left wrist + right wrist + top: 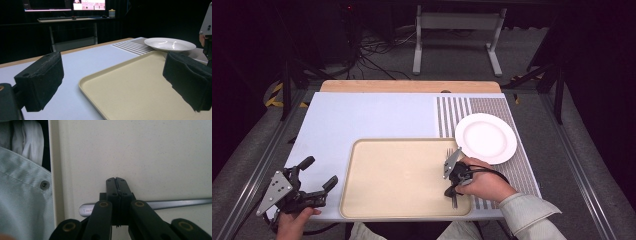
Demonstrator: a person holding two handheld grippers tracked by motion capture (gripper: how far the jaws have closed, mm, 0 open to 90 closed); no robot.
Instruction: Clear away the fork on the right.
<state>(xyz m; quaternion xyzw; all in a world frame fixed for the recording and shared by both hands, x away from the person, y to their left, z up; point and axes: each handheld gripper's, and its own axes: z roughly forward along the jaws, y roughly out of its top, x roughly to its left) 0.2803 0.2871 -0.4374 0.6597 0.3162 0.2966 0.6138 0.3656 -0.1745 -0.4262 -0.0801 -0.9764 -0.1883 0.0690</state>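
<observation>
Over the smooth beige tray (pixel 397 175), right gripper (pixel 116 181) fingers clenched, seemingly on a slim steel fork (pixel 175 203), left gripper (pixel 319 172) fingers released.

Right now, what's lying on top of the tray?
A fork lies along the right side of the tray, gripped by the shut right gripper. The gripper covers its middle; the remaining tray surface is bare.

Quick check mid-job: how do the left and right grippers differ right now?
The left gripper has its jaws spread wide with nothing between them; the right gripper is shut on the fork. The left gripper sits off the tray, beside its left edge; the right gripper is over the tray's right side. Both are hand-held.
</observation>
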